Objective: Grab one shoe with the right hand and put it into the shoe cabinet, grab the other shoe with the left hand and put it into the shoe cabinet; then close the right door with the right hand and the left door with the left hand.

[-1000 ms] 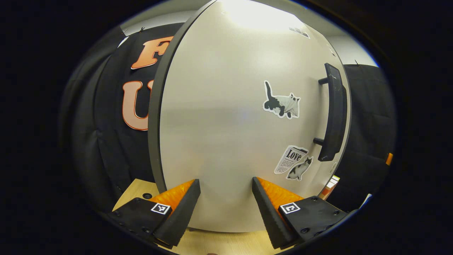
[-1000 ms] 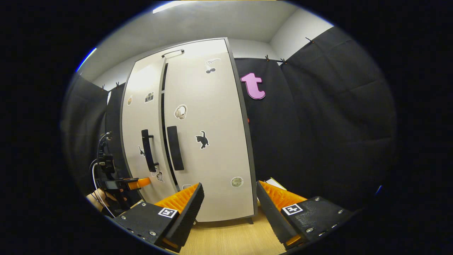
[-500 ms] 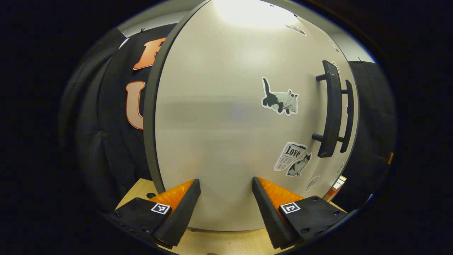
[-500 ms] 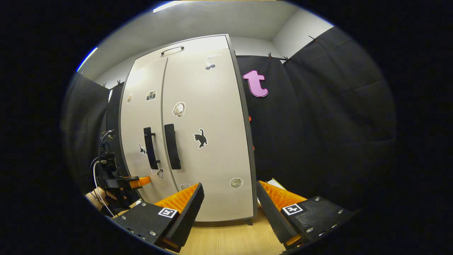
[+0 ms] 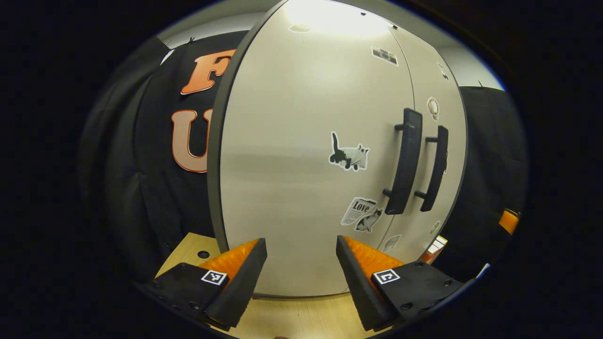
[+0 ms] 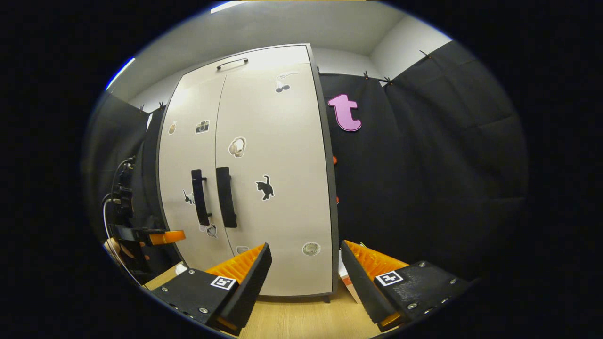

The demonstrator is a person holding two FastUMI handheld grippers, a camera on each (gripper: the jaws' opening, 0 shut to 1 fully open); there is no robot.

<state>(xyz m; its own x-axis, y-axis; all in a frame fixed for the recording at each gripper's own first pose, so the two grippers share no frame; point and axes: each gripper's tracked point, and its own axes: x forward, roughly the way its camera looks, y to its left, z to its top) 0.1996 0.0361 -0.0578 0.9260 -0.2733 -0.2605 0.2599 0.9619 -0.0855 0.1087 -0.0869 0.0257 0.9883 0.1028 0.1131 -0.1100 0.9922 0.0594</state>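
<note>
The shoe cabinet (image 6: 278, 155) stands pale and tall with cat stickers, and both of its doors are shut flush. In the left gripper view the left door (image 5: 292, 155) is right in front of me, with the two black handles (image 5: 405, 160) side by side at its right edge. My left gripper (image 5: 301, 246) hangs open a short way off that door, holding nothing. The right gripper (image 6: 305, 248) is open and empty, farther back, facing the right door (image 6: 282, 197). In the right gripper view the left gripper (image 6: 153, 235) sits by the cabinet's left side, held by a hand (image 6: 115, 247).
The cabinet rests on a light wooden floor (image 6: 297, 320), and black cloth walls (image 6: 424, 179) close in on both sides. A small red and white box (image 5: 435, 248) lies at the cabinet's right foot. A round hole (image 5: 203, 254) marks the floor on the left.
The left door has swung fully shut against the right door, closing the dark gap. My left gripper has drawn back from the door. The right gripper has barely moved.
</note>
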